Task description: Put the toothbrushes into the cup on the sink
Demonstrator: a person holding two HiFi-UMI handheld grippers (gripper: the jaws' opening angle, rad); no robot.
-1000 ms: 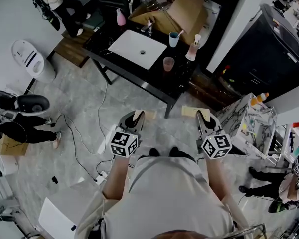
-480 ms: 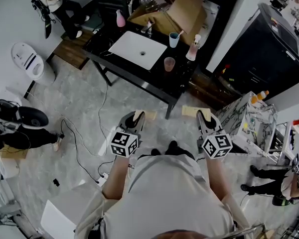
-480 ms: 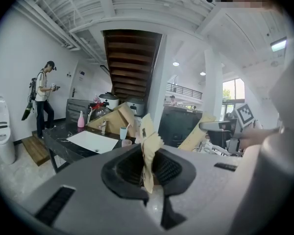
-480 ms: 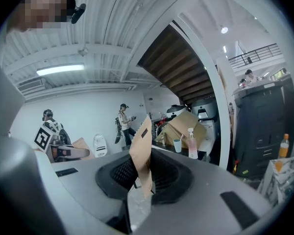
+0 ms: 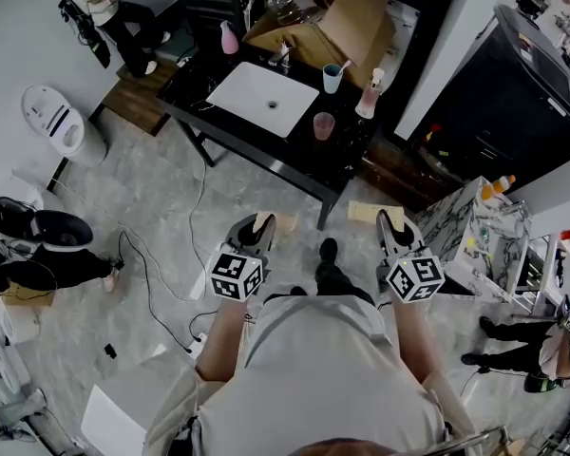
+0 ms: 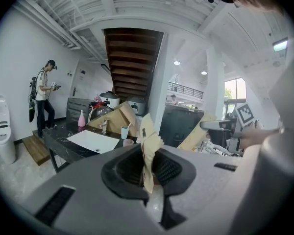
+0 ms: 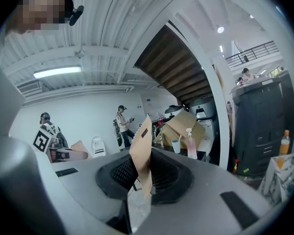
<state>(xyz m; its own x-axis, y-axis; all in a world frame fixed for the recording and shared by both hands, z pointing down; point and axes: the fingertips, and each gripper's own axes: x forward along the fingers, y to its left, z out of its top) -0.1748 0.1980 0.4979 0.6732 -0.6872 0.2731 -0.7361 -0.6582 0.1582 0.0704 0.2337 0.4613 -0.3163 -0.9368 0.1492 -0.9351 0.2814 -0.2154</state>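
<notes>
The left claw [image 5: 257, 226] and the right claw [image 5: 389, 224] were held out in front of the torso, side by side and well apart, both pointing forward and level with each other in the head view. The left marker cube [image 5: 236, 274] and the right marker cube [image 5: 414, 278] sat at the rear of each claw, nearest the body. The left forearm [image 5: 218, 335] and the right forearm [image 5: 413, 340] ran back from the claws, elbows bent and close to the sides. The left claw's jaws were closed on the left card [image 6: 148, 146], a brown piece standing upright between them. The right claw's jaws pinched the right card [image 7: 141, 155] the same way.
</notes>
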